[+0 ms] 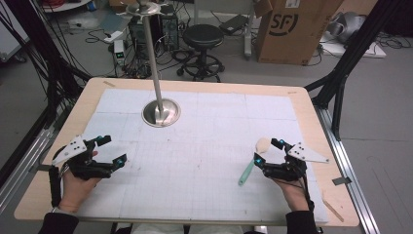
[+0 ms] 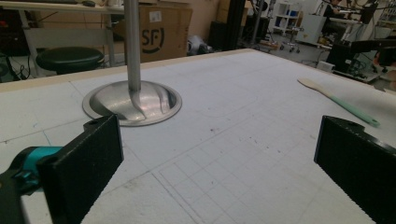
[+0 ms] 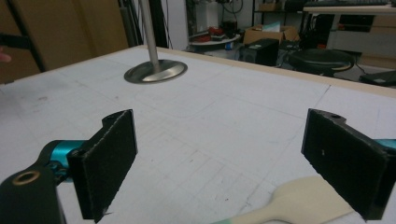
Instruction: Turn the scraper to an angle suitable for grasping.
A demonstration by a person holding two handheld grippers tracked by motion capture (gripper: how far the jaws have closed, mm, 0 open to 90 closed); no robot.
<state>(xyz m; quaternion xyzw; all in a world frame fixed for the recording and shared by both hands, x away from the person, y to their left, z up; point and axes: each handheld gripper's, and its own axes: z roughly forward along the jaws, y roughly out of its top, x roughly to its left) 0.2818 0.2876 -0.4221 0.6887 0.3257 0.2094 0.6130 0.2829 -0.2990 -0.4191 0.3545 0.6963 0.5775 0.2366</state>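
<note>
Spatula (image 1: 254,158) flat near the table's (image 1: 204,84) right edge, pale blade between right gripper's (image 1: 267,152) wide-open jaws, unpinched; green handle cut off in right gripper view. Left gripper (image 1: 111,149) open, empty, near left edge. Risk: blade skidding if pads close unevenly. Stand base (image 1: 161,112) well apart

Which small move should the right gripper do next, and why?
Probably lower the right gripper and close on the cream-bladed spatula with the mint-green handle: its jaws stand wide open, the blade lies flat on the white gridded mat between them, unheld.
</note>
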